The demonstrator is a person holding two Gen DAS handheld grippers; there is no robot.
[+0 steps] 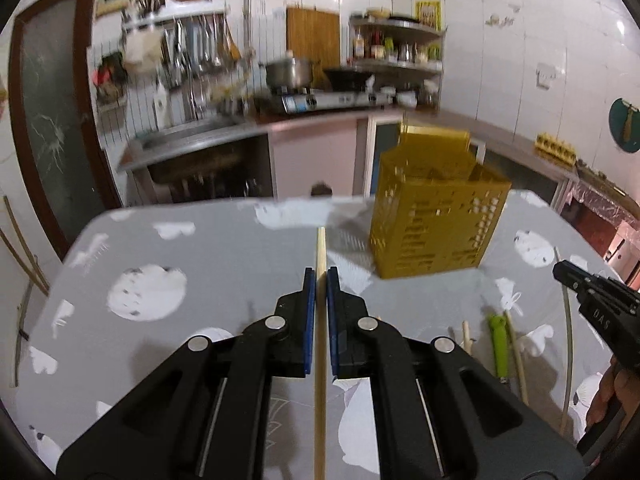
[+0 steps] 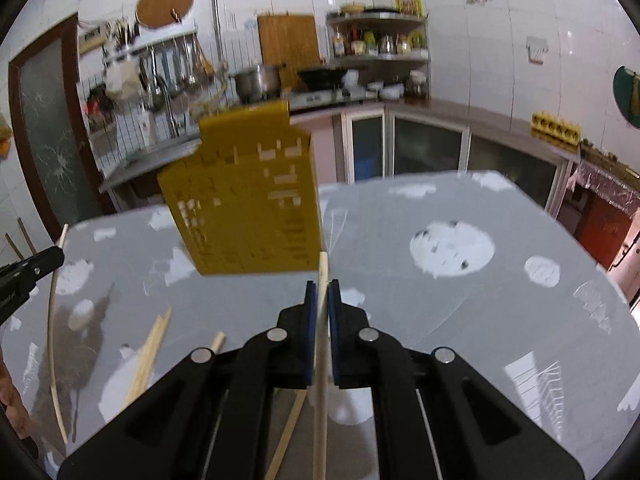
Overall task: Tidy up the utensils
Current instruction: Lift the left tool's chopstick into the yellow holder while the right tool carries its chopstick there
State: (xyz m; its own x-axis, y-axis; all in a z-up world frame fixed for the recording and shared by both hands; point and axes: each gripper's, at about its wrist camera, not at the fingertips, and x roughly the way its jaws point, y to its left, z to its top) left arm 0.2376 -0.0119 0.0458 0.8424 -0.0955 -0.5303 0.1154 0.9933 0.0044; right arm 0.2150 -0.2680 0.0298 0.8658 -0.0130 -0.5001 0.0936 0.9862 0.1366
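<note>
A yellow perforated utensil holder (image 1: 436, 216) stands upright on the grey patterned table (image 1: 200, 248); it also shows in the right wrist view (image 2: 248, 200). My left gripper (image 1: 321, 280) is shut on a pale wooden chopstick (image 1: 320, 248) that runs along the fingers, to the left of the holder. My right gripper (image 2: 322, 292) is shut on another wooden chopstick (image 2: 323, 272), its tip just right of the holder's base. The right gripper shows at the right edge of the left view (image 1: 560, 270).
Loose utensils lie on the table: a green-handled tool (image 1: 499, 344), wooden chopsticks (image 2: 150, 356) and a long thin curved stick (image 2: 52, 340). A kitchen counter with sink, stove and pots lies behind the table (image 1: 280, 120).
</note>
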